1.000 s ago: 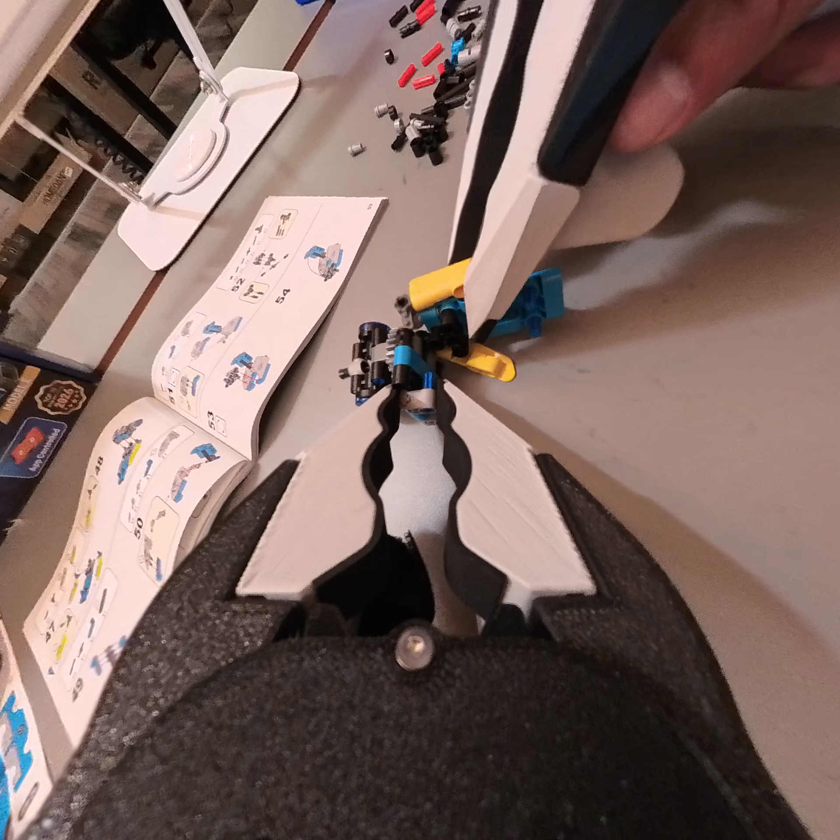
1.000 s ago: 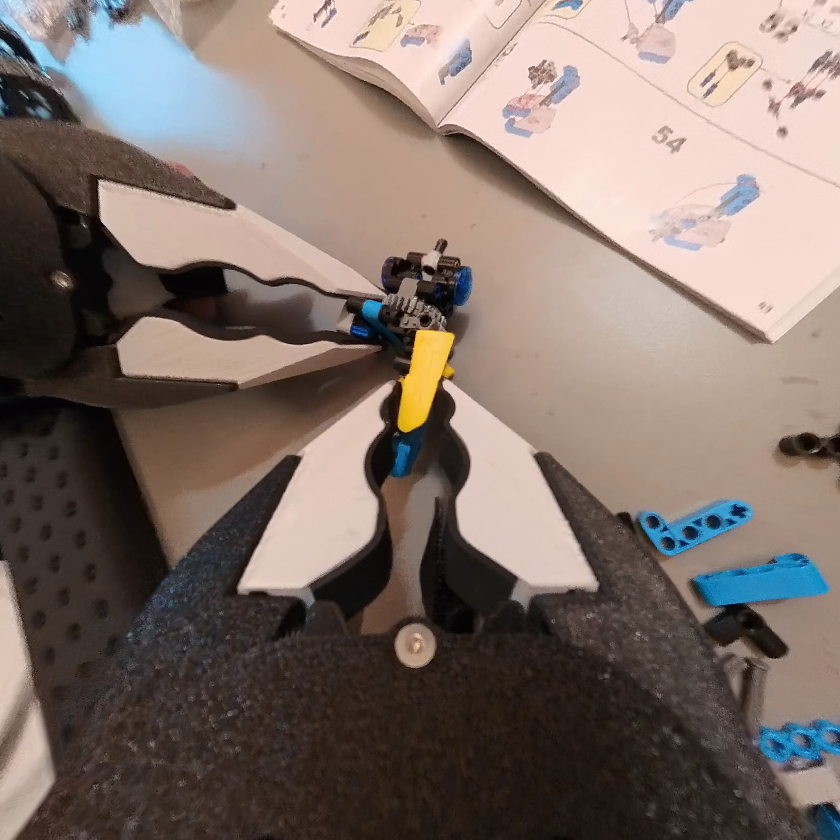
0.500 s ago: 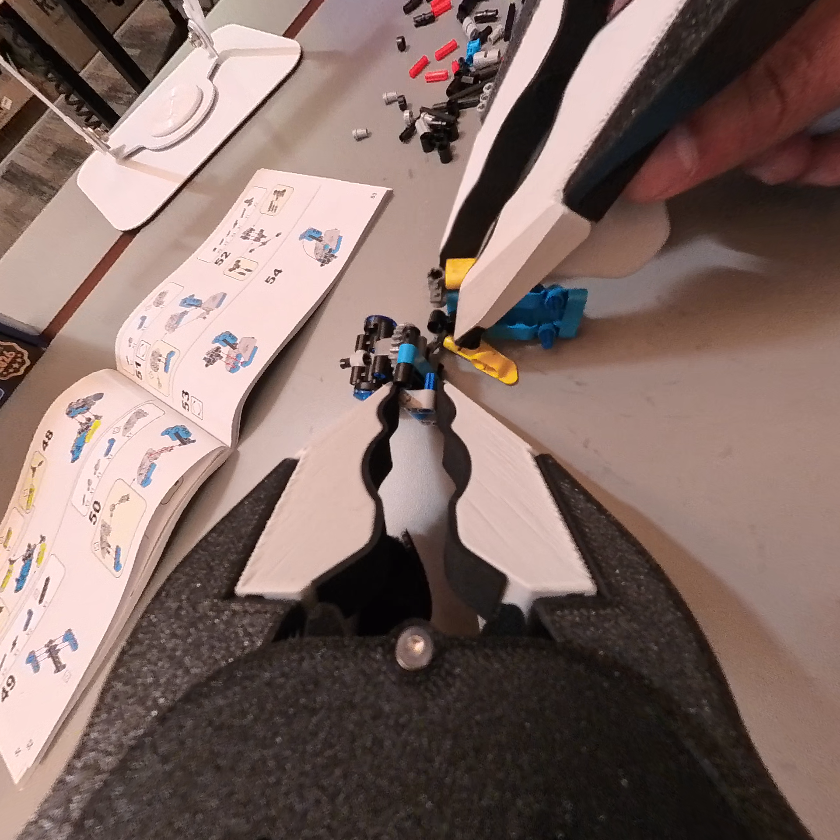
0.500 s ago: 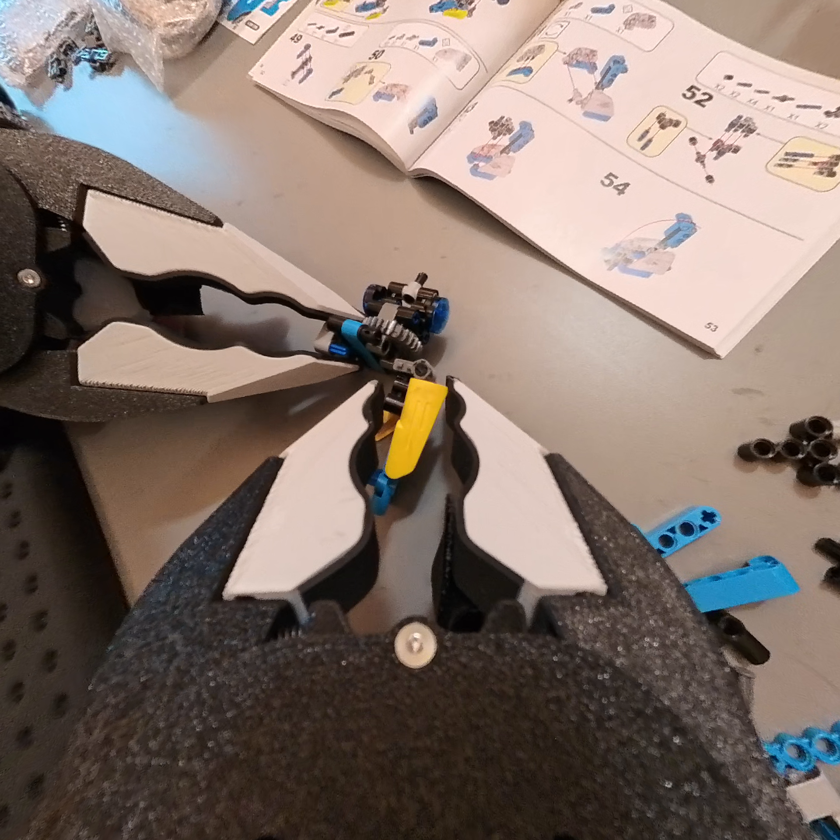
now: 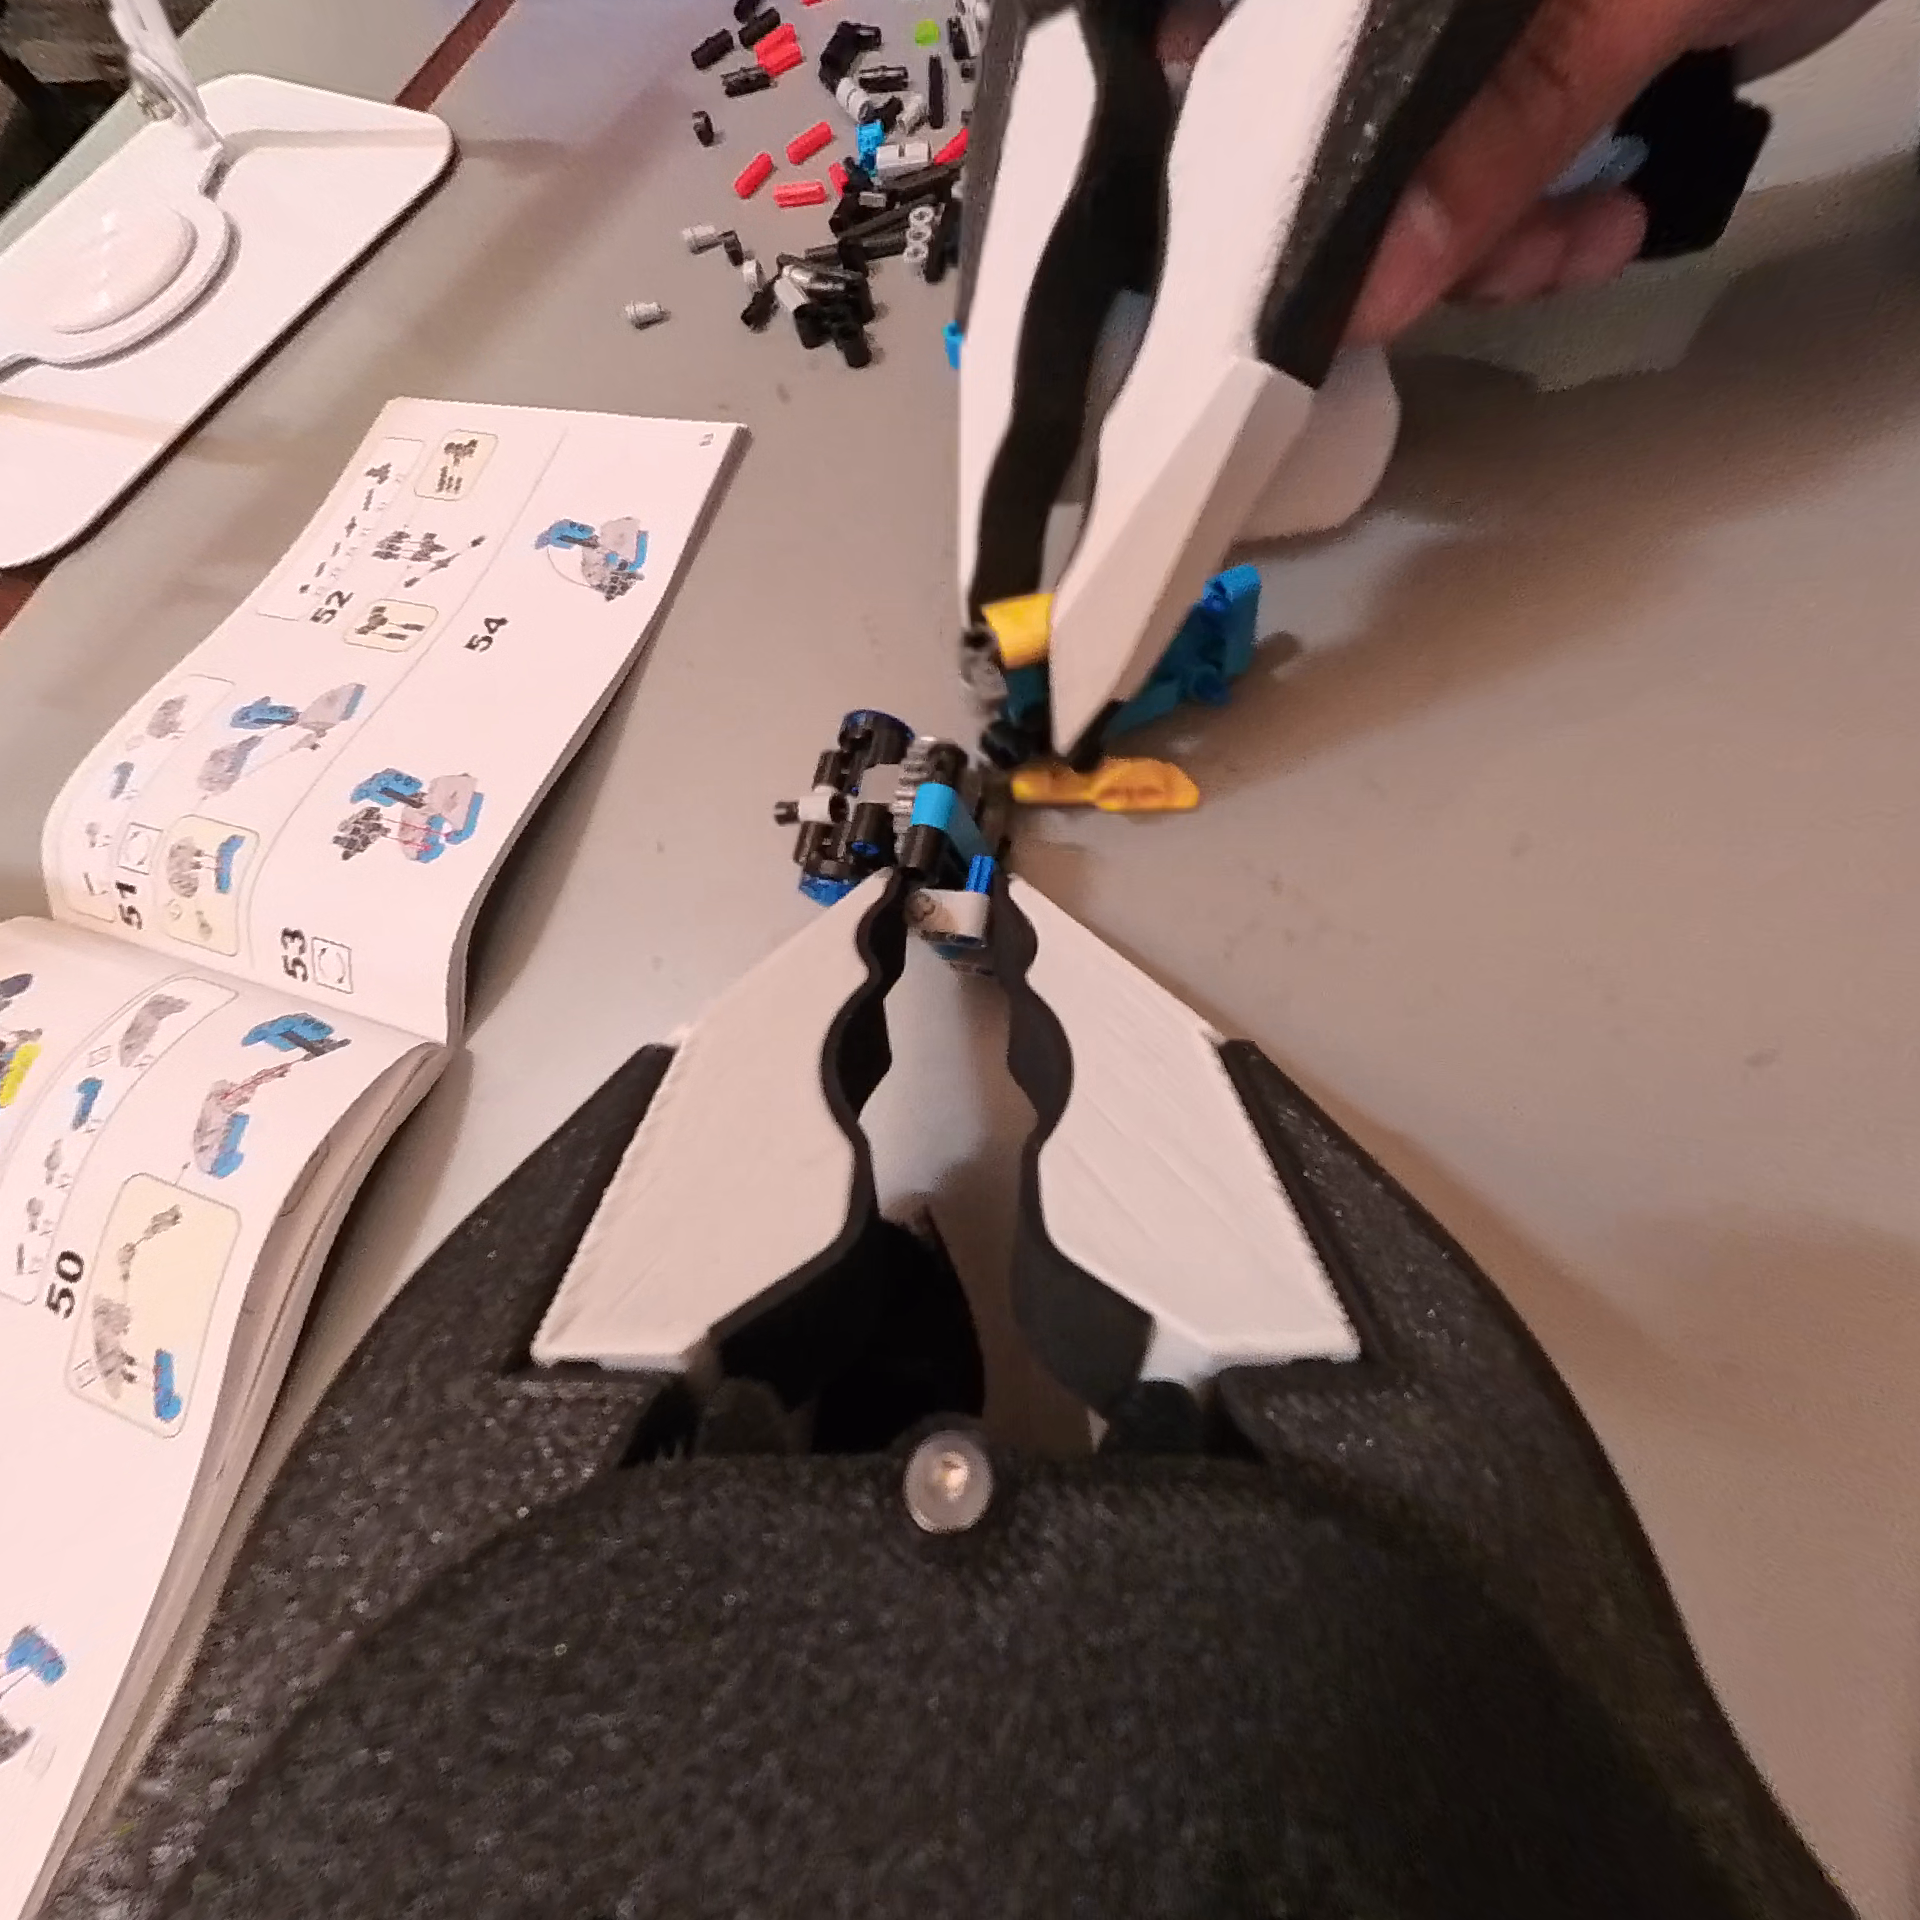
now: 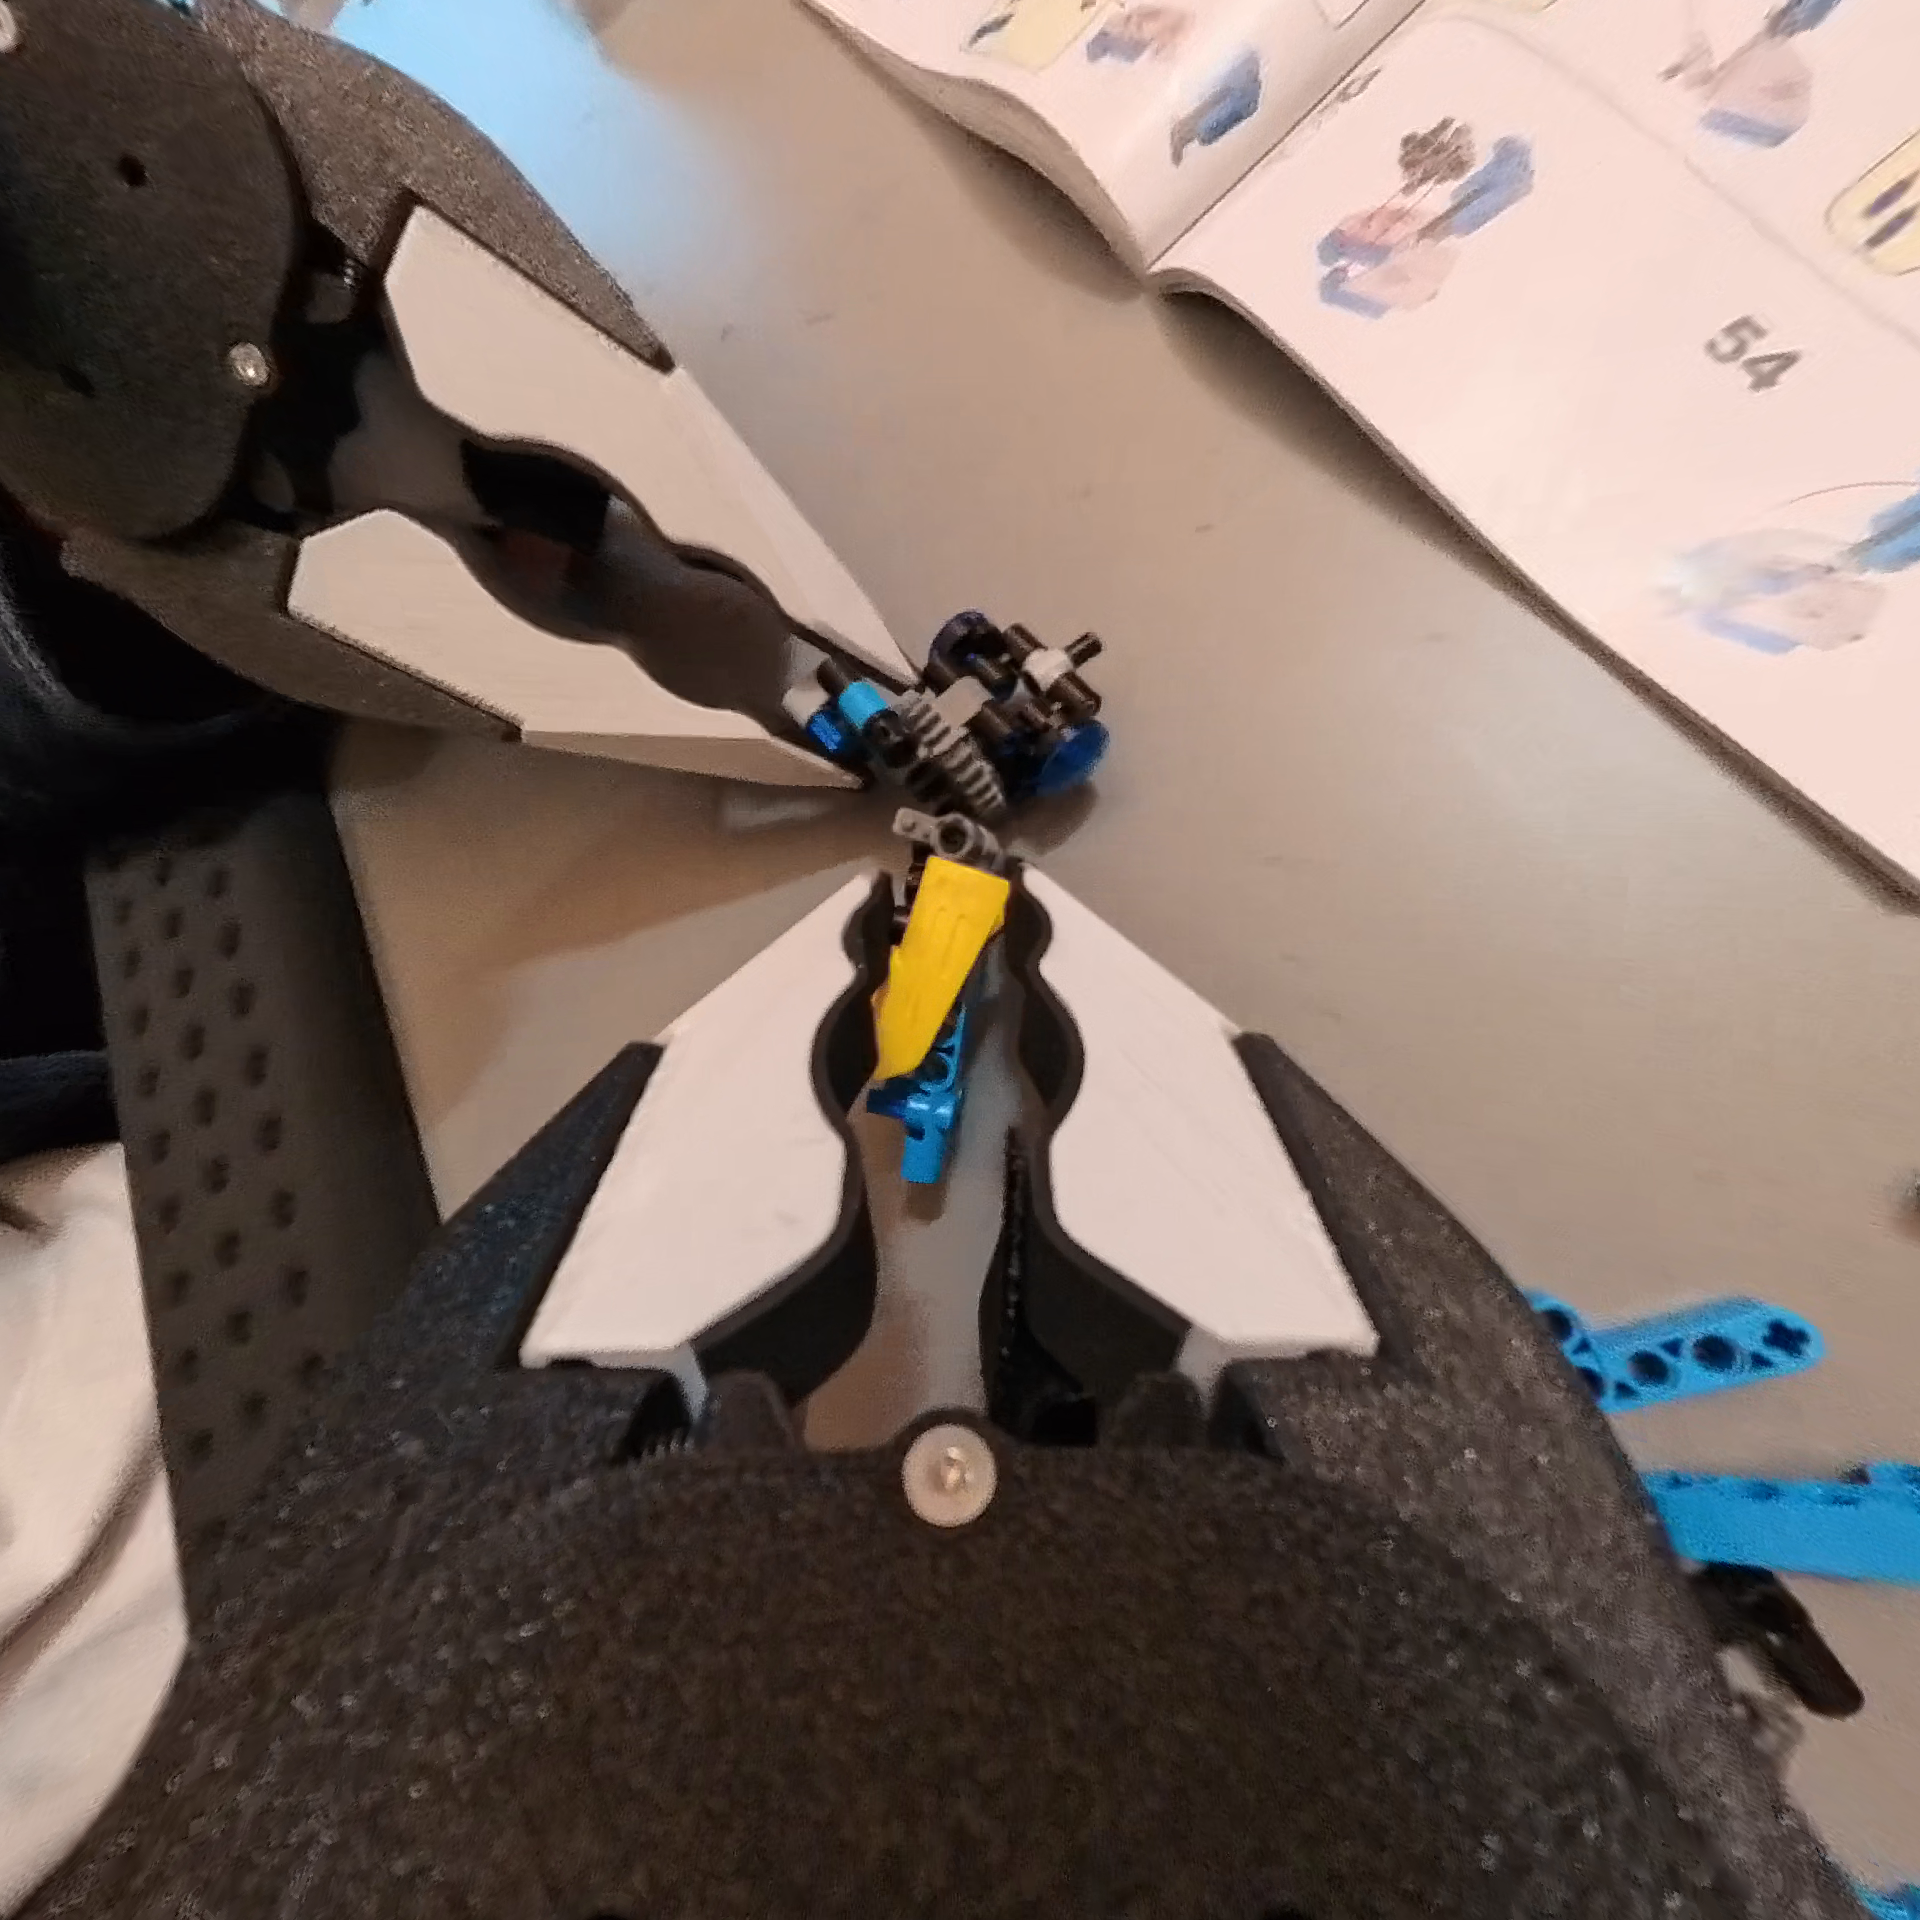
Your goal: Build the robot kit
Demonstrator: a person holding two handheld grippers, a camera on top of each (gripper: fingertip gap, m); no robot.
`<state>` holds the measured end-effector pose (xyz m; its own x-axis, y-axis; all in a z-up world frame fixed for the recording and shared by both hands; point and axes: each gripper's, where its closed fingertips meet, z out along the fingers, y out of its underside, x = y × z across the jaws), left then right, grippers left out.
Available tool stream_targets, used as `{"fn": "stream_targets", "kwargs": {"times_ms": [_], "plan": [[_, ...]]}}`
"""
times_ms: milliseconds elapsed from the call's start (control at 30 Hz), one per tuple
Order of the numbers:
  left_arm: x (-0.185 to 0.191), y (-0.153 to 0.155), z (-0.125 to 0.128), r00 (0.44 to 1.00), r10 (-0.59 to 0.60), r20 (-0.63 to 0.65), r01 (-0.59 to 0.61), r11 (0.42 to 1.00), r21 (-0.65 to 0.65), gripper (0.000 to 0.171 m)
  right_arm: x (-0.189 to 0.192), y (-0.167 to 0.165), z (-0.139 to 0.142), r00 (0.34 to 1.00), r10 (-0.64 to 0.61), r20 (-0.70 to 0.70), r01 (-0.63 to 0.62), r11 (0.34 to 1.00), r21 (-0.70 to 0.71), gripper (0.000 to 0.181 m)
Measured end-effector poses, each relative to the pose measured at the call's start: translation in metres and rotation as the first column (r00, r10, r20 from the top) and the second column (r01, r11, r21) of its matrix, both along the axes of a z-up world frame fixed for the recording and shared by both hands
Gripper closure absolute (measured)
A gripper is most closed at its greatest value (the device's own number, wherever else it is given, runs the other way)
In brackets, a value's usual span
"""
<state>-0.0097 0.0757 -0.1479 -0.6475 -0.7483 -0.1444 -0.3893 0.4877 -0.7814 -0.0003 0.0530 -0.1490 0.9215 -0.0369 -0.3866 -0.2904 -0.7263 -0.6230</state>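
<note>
Grey bench (image 5: 1558, 1039) fills both views, with an open booklet (image 5: 416, 727) lying to one side and a scatter of small loose parts (image 5: 831, 208) beyond it, next to a white stand base (image 5: 156, 260).

The left claw (image 5: 940, 914) has not altered: its fingers stay clamped on the pale grey and blue end of a small gear piece (image 5: 894, 800), whose black pins and dark blue round end stick out ahead of the tips, low over the bench.

The change is on the other side. Half a second ago the right claw (image 6: 951, 883) stood slack, its fingers apart around the yellow-and-blue piece (image 6: 940, 956), which sat loose between them. Now the fingers have drawn in and grip that piece across its yellow blade, with the blue beam trailing back into the gap.

A second ago the two pieces were pressed together. In the right wrist view the small grey tip of the yellow-and-blue piece now sits just beside the gear, and whether they touch I cannot tell. In the left wrist view a second yellow blade rests on the bench under the right claw, which a hand (image 5: 1507, 208) holds steeply above it.

Two loose blue beams (image 6: 1704, 1351) lie off to the right claw's side, well apart from both pieces.
</note>
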Motion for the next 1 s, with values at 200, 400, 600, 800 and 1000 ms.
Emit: {"fn": "stream_targets", "kwargs": {"times_ms": [200, 400, 600, 800, 1000], "plan": [[-0.0001, -0.0008, -0.0001, 1.0, -0.015, 0.012, 0.015, 1.0, 0.005, 0.156, 0.0001, 0.0032, 0.0016, 0.998, -0.043, -0.055, 0.042, 0.999, -0.021, 0.163], [0.0012, -0.0011, -0.0001, 1.0, 0.004, 0.026, -0.004, 1.0, 0.02, 0.156, 0.0015, 0.0068, 0.003, 0.987, -0.102, -0.121, 0.095, 0.993, -0.063, 0.165], [0.0032, 0.0001, -0.0006, 0.995, 0.09, -0.036, -0.092, 0.994, -0.052, 0.156, 0.0002, 0.0071, 0.0016, 0.971, -0.212, -0.111, 0.202, 0.975, -0.096, 0.166], [0.0031, -0.0007, -0.0004, 0.992, 0.122, -0.02, -0.123, 0.992, -0.036, 0.156, -0.0006, 0.0067, 0.0026, 0.895, -0.325, -0.305, 0.315, 0.945, -0.084, 0.166], [0.0063, -0.0079, 0.0056, 0.991, 0.074, 0.109, -0.081, 0.995, 0.061, 0.156, -0.0069, 0.0054, 0.0035, 0.819, -0.227, -0.528, 0.197, 0.974, -0.112, 0.166]]}}
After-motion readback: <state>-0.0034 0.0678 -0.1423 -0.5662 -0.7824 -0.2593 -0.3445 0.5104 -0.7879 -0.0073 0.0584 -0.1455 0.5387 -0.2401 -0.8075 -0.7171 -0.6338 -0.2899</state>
